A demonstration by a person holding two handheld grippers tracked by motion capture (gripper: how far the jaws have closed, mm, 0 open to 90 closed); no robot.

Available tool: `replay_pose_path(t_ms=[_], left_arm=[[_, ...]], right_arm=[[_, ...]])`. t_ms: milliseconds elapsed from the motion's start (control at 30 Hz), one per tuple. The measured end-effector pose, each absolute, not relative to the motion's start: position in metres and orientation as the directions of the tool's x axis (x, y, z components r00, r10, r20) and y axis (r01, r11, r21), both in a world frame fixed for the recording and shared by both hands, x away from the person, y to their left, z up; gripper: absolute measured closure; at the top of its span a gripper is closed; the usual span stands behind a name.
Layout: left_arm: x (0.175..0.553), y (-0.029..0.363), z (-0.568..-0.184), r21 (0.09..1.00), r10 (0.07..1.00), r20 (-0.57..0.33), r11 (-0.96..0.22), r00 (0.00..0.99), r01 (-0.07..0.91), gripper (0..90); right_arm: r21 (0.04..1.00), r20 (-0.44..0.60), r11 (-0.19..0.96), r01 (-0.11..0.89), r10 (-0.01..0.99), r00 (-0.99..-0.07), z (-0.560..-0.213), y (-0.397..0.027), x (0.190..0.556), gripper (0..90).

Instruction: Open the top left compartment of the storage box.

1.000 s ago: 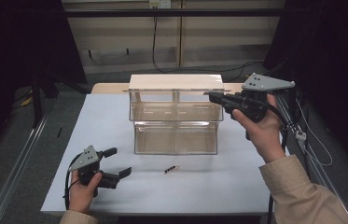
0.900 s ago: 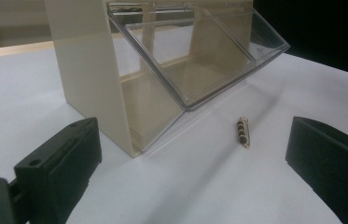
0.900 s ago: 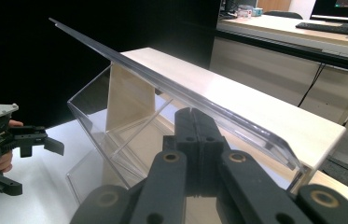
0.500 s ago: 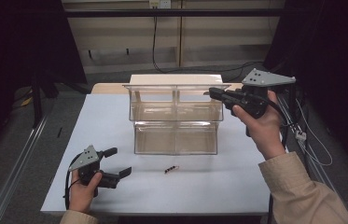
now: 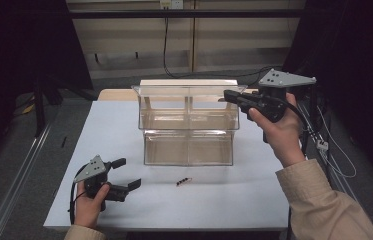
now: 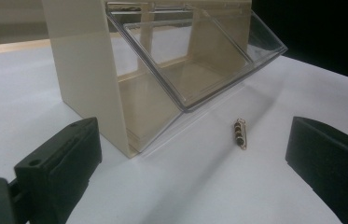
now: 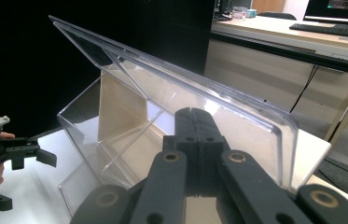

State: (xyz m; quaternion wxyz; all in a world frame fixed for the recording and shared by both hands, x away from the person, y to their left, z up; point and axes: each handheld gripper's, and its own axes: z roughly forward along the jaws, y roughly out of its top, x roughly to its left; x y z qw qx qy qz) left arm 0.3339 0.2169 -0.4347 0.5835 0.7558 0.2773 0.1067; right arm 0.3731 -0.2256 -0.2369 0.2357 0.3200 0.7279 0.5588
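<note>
at the bench: shut fingers by the lid, small piece lying loose

across the white bench (image 5: 124, 125) the largest thing is the clear two-tier bin (image 5: 189, 145), standing near the middle with cream side walls and a cream back. its sloped clear lids (image 7: 176, 88) reflect light, so what lies inside the compartments is hard to make out. next in size, the right gripper (image 5: 230, 95) is held up at the bin's upper right corner, pointing toward it. its fingers are pressed together with nothing seen between them; in the right gripper view their tips sit against or just behind the upper lid's edge, and contact cannot be told for sure. the left gripper (image 5: 126, 174) rests low on the bench's near left, its fingers spread wide and empty; the left gripper view cuts both off at the frame edges. smallest, a little dark beaded piece (image 5: 184, 181) lies flat on the bench just in front of the bin, between the two hands, too small to identify.
</note>
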Motion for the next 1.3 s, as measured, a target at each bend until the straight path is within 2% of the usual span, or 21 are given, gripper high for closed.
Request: replay_pose_path(t_ms=[733, 1133, 1300], left_arm=[[0.334, 0.211, -0.434, 0.937, 0.527, -0.188, -0.157, 0.829, 0.312, 3.3], [0.333, 0.191, -0.429, 0.925, 0.468, -0.233, -0.163, 0.853, 0.342, 3.3], [0.331, 0.178, -0.43, 0.91, 0.441, -0.245, -0.203, 0.864, 0.361, 3.5]], right_arm=[[0.962, 0.009, 0.18, 0.204, 0.73, -0.684, -0.234, -0.224, 0.376, 90.0], [0.963, 0.012, 0.175, 0.203, 0.729, -0.684, -0.235, -0.224, 0.375, 90.0], [0.963, 0.012, 0.176, 0.204, 0.729, -0.684, -0.235, -0.224, 0.375, 90.0]])
